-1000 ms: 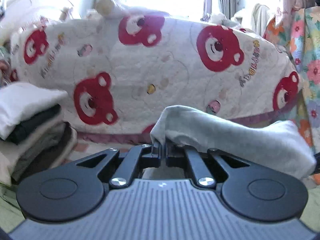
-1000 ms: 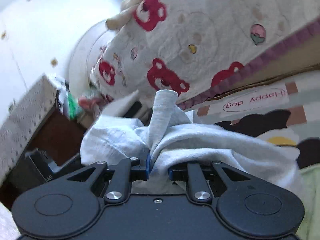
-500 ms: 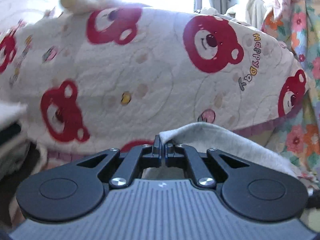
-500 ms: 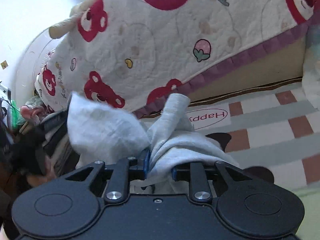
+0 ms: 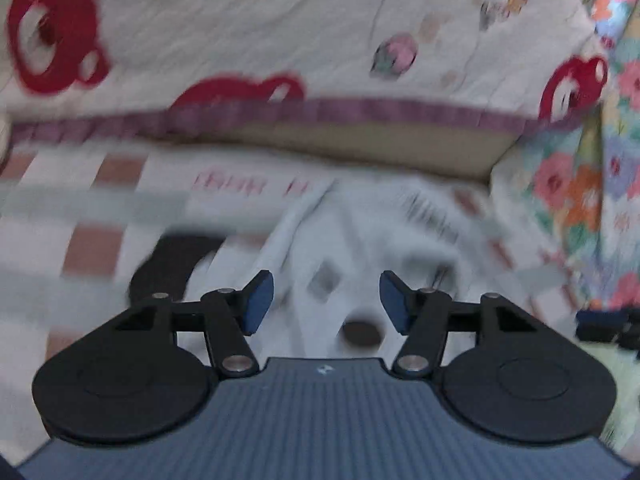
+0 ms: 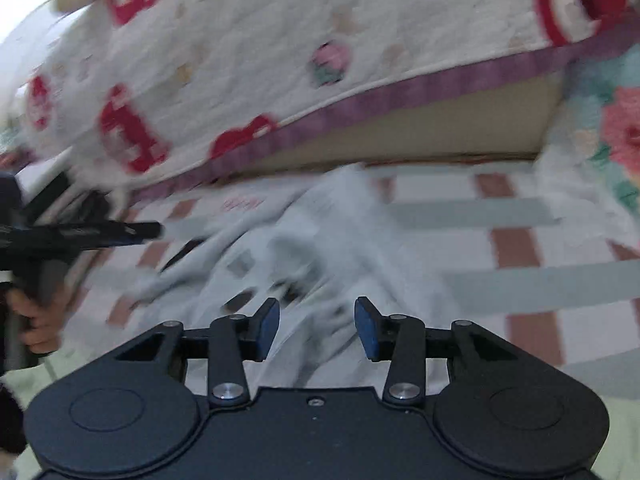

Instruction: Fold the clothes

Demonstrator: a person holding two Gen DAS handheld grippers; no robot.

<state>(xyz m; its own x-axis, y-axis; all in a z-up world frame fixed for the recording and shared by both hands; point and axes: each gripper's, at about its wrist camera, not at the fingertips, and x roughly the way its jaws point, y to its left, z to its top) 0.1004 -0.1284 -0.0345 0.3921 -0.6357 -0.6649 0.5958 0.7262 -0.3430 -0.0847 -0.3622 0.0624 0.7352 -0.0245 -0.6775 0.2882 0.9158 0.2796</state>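
We record a change against the views from a second and half a second ago: both grippers were then clamped on a grey garment held up in front of the bear-print quilt, and both now stand with jaws apart and nothing between them. The left gripper point(image 5: 326, 300) and right gripper point(image 6: 316, 328) point down at a white garment point(image 6: 320, 240) lying rumpled on the checked mat point(image 6: 520, 216); the grey piece is no longer in either view. We judge that the grey item has been let go somewhere out of frame and that the white one is the item now at hand, though both frames are blurred and we cannot tell its type or how many folds it carries. In the left view the white garment point(image 5: 380, 240) fills the lower centre, directly beyond the open fingertips and close to them; whether it touches them we cannot tell. In the right view it runs from the centre down between the jaws. The quilt point(image 5: 280, 28) spans the top of both frames. The left gripper point(image 6: 80, 234) also appears at the right view's left edge, held in a hand point(image 6: 36, 320).
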